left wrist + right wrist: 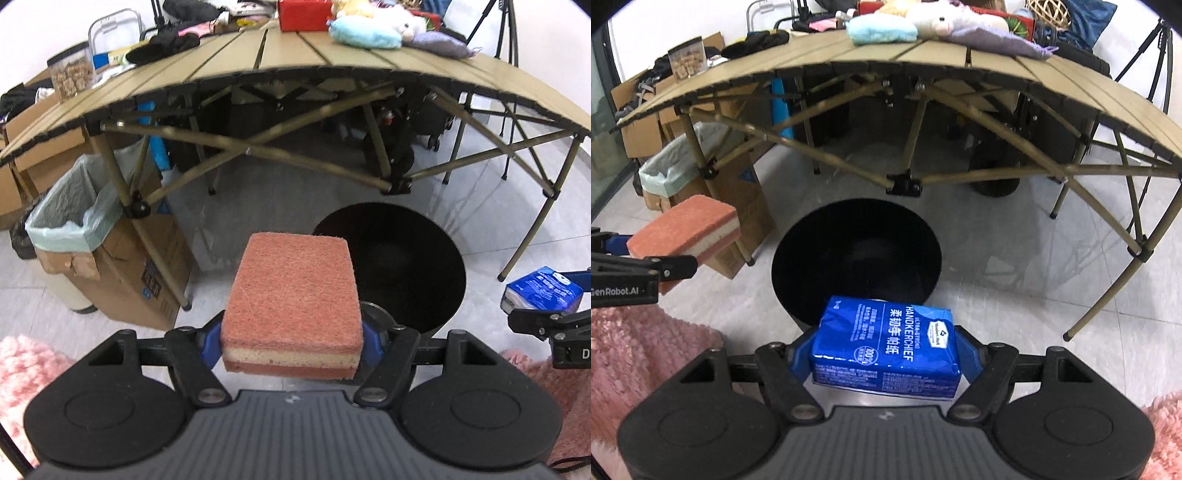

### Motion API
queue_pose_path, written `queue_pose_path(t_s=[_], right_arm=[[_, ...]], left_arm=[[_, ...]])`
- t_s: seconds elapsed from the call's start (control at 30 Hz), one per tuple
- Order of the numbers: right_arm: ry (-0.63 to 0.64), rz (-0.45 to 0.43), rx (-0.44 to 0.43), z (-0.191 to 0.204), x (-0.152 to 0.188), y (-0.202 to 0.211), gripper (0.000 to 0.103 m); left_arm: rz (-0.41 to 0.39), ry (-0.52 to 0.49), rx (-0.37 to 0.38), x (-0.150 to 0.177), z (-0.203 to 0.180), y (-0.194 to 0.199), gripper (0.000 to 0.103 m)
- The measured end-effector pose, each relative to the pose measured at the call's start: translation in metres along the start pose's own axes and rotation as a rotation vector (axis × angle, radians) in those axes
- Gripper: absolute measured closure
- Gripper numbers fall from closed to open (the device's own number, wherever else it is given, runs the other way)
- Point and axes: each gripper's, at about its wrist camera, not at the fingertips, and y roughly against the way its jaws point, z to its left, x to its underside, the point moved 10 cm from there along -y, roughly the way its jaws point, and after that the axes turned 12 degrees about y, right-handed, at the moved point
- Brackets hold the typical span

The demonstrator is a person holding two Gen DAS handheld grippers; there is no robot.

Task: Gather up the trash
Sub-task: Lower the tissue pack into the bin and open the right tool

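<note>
Left gripper clenched on a pink sponge near the black bin's left rim, right gripper grasping a blue tissue pack over the bin's near rim, folding table behind

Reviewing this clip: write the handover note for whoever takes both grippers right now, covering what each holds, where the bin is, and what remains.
Left gripper: shut on the sponge, an orange scouring sponge held in the air to the left of the black bin.
Right gripper: shut on the tissue pack, a blue handkerchief pack held at the bin's near rim.
The bin stands open on the floor in front of the folding table; its inside is too dark to read.
Done: both items picked up.
Left: neither is dropped yet. The tissue pack looks closer to the opening, so it likely goes first; the sponge needs moving right over the bin.
</note>
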Motion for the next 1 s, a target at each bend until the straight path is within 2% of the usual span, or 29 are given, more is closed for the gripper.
queue_pose_path(t_s=[0.5, 0.77, 1.0], right_arm=[[0.003, 0.102, -0.039, 0.007, 0.007, -0.034, 0.03], [0.021, 0.126, -0.059, 0.012, -0.001, -0.054, 0.03], [0.039, 0.112, -0.074, 0.015, -0.017, -0.068, 0.03]], left_arm=[[0.077, 0.055, -0.036, 0.007, 0.018, -0.023, 0.032], [0.094, 0.075, -0.06, 0.006, 0.028, -0.033, 0.032], [0.111, 0.084, -0.079, 0.003, 0.033, -0.043, 0.032]])
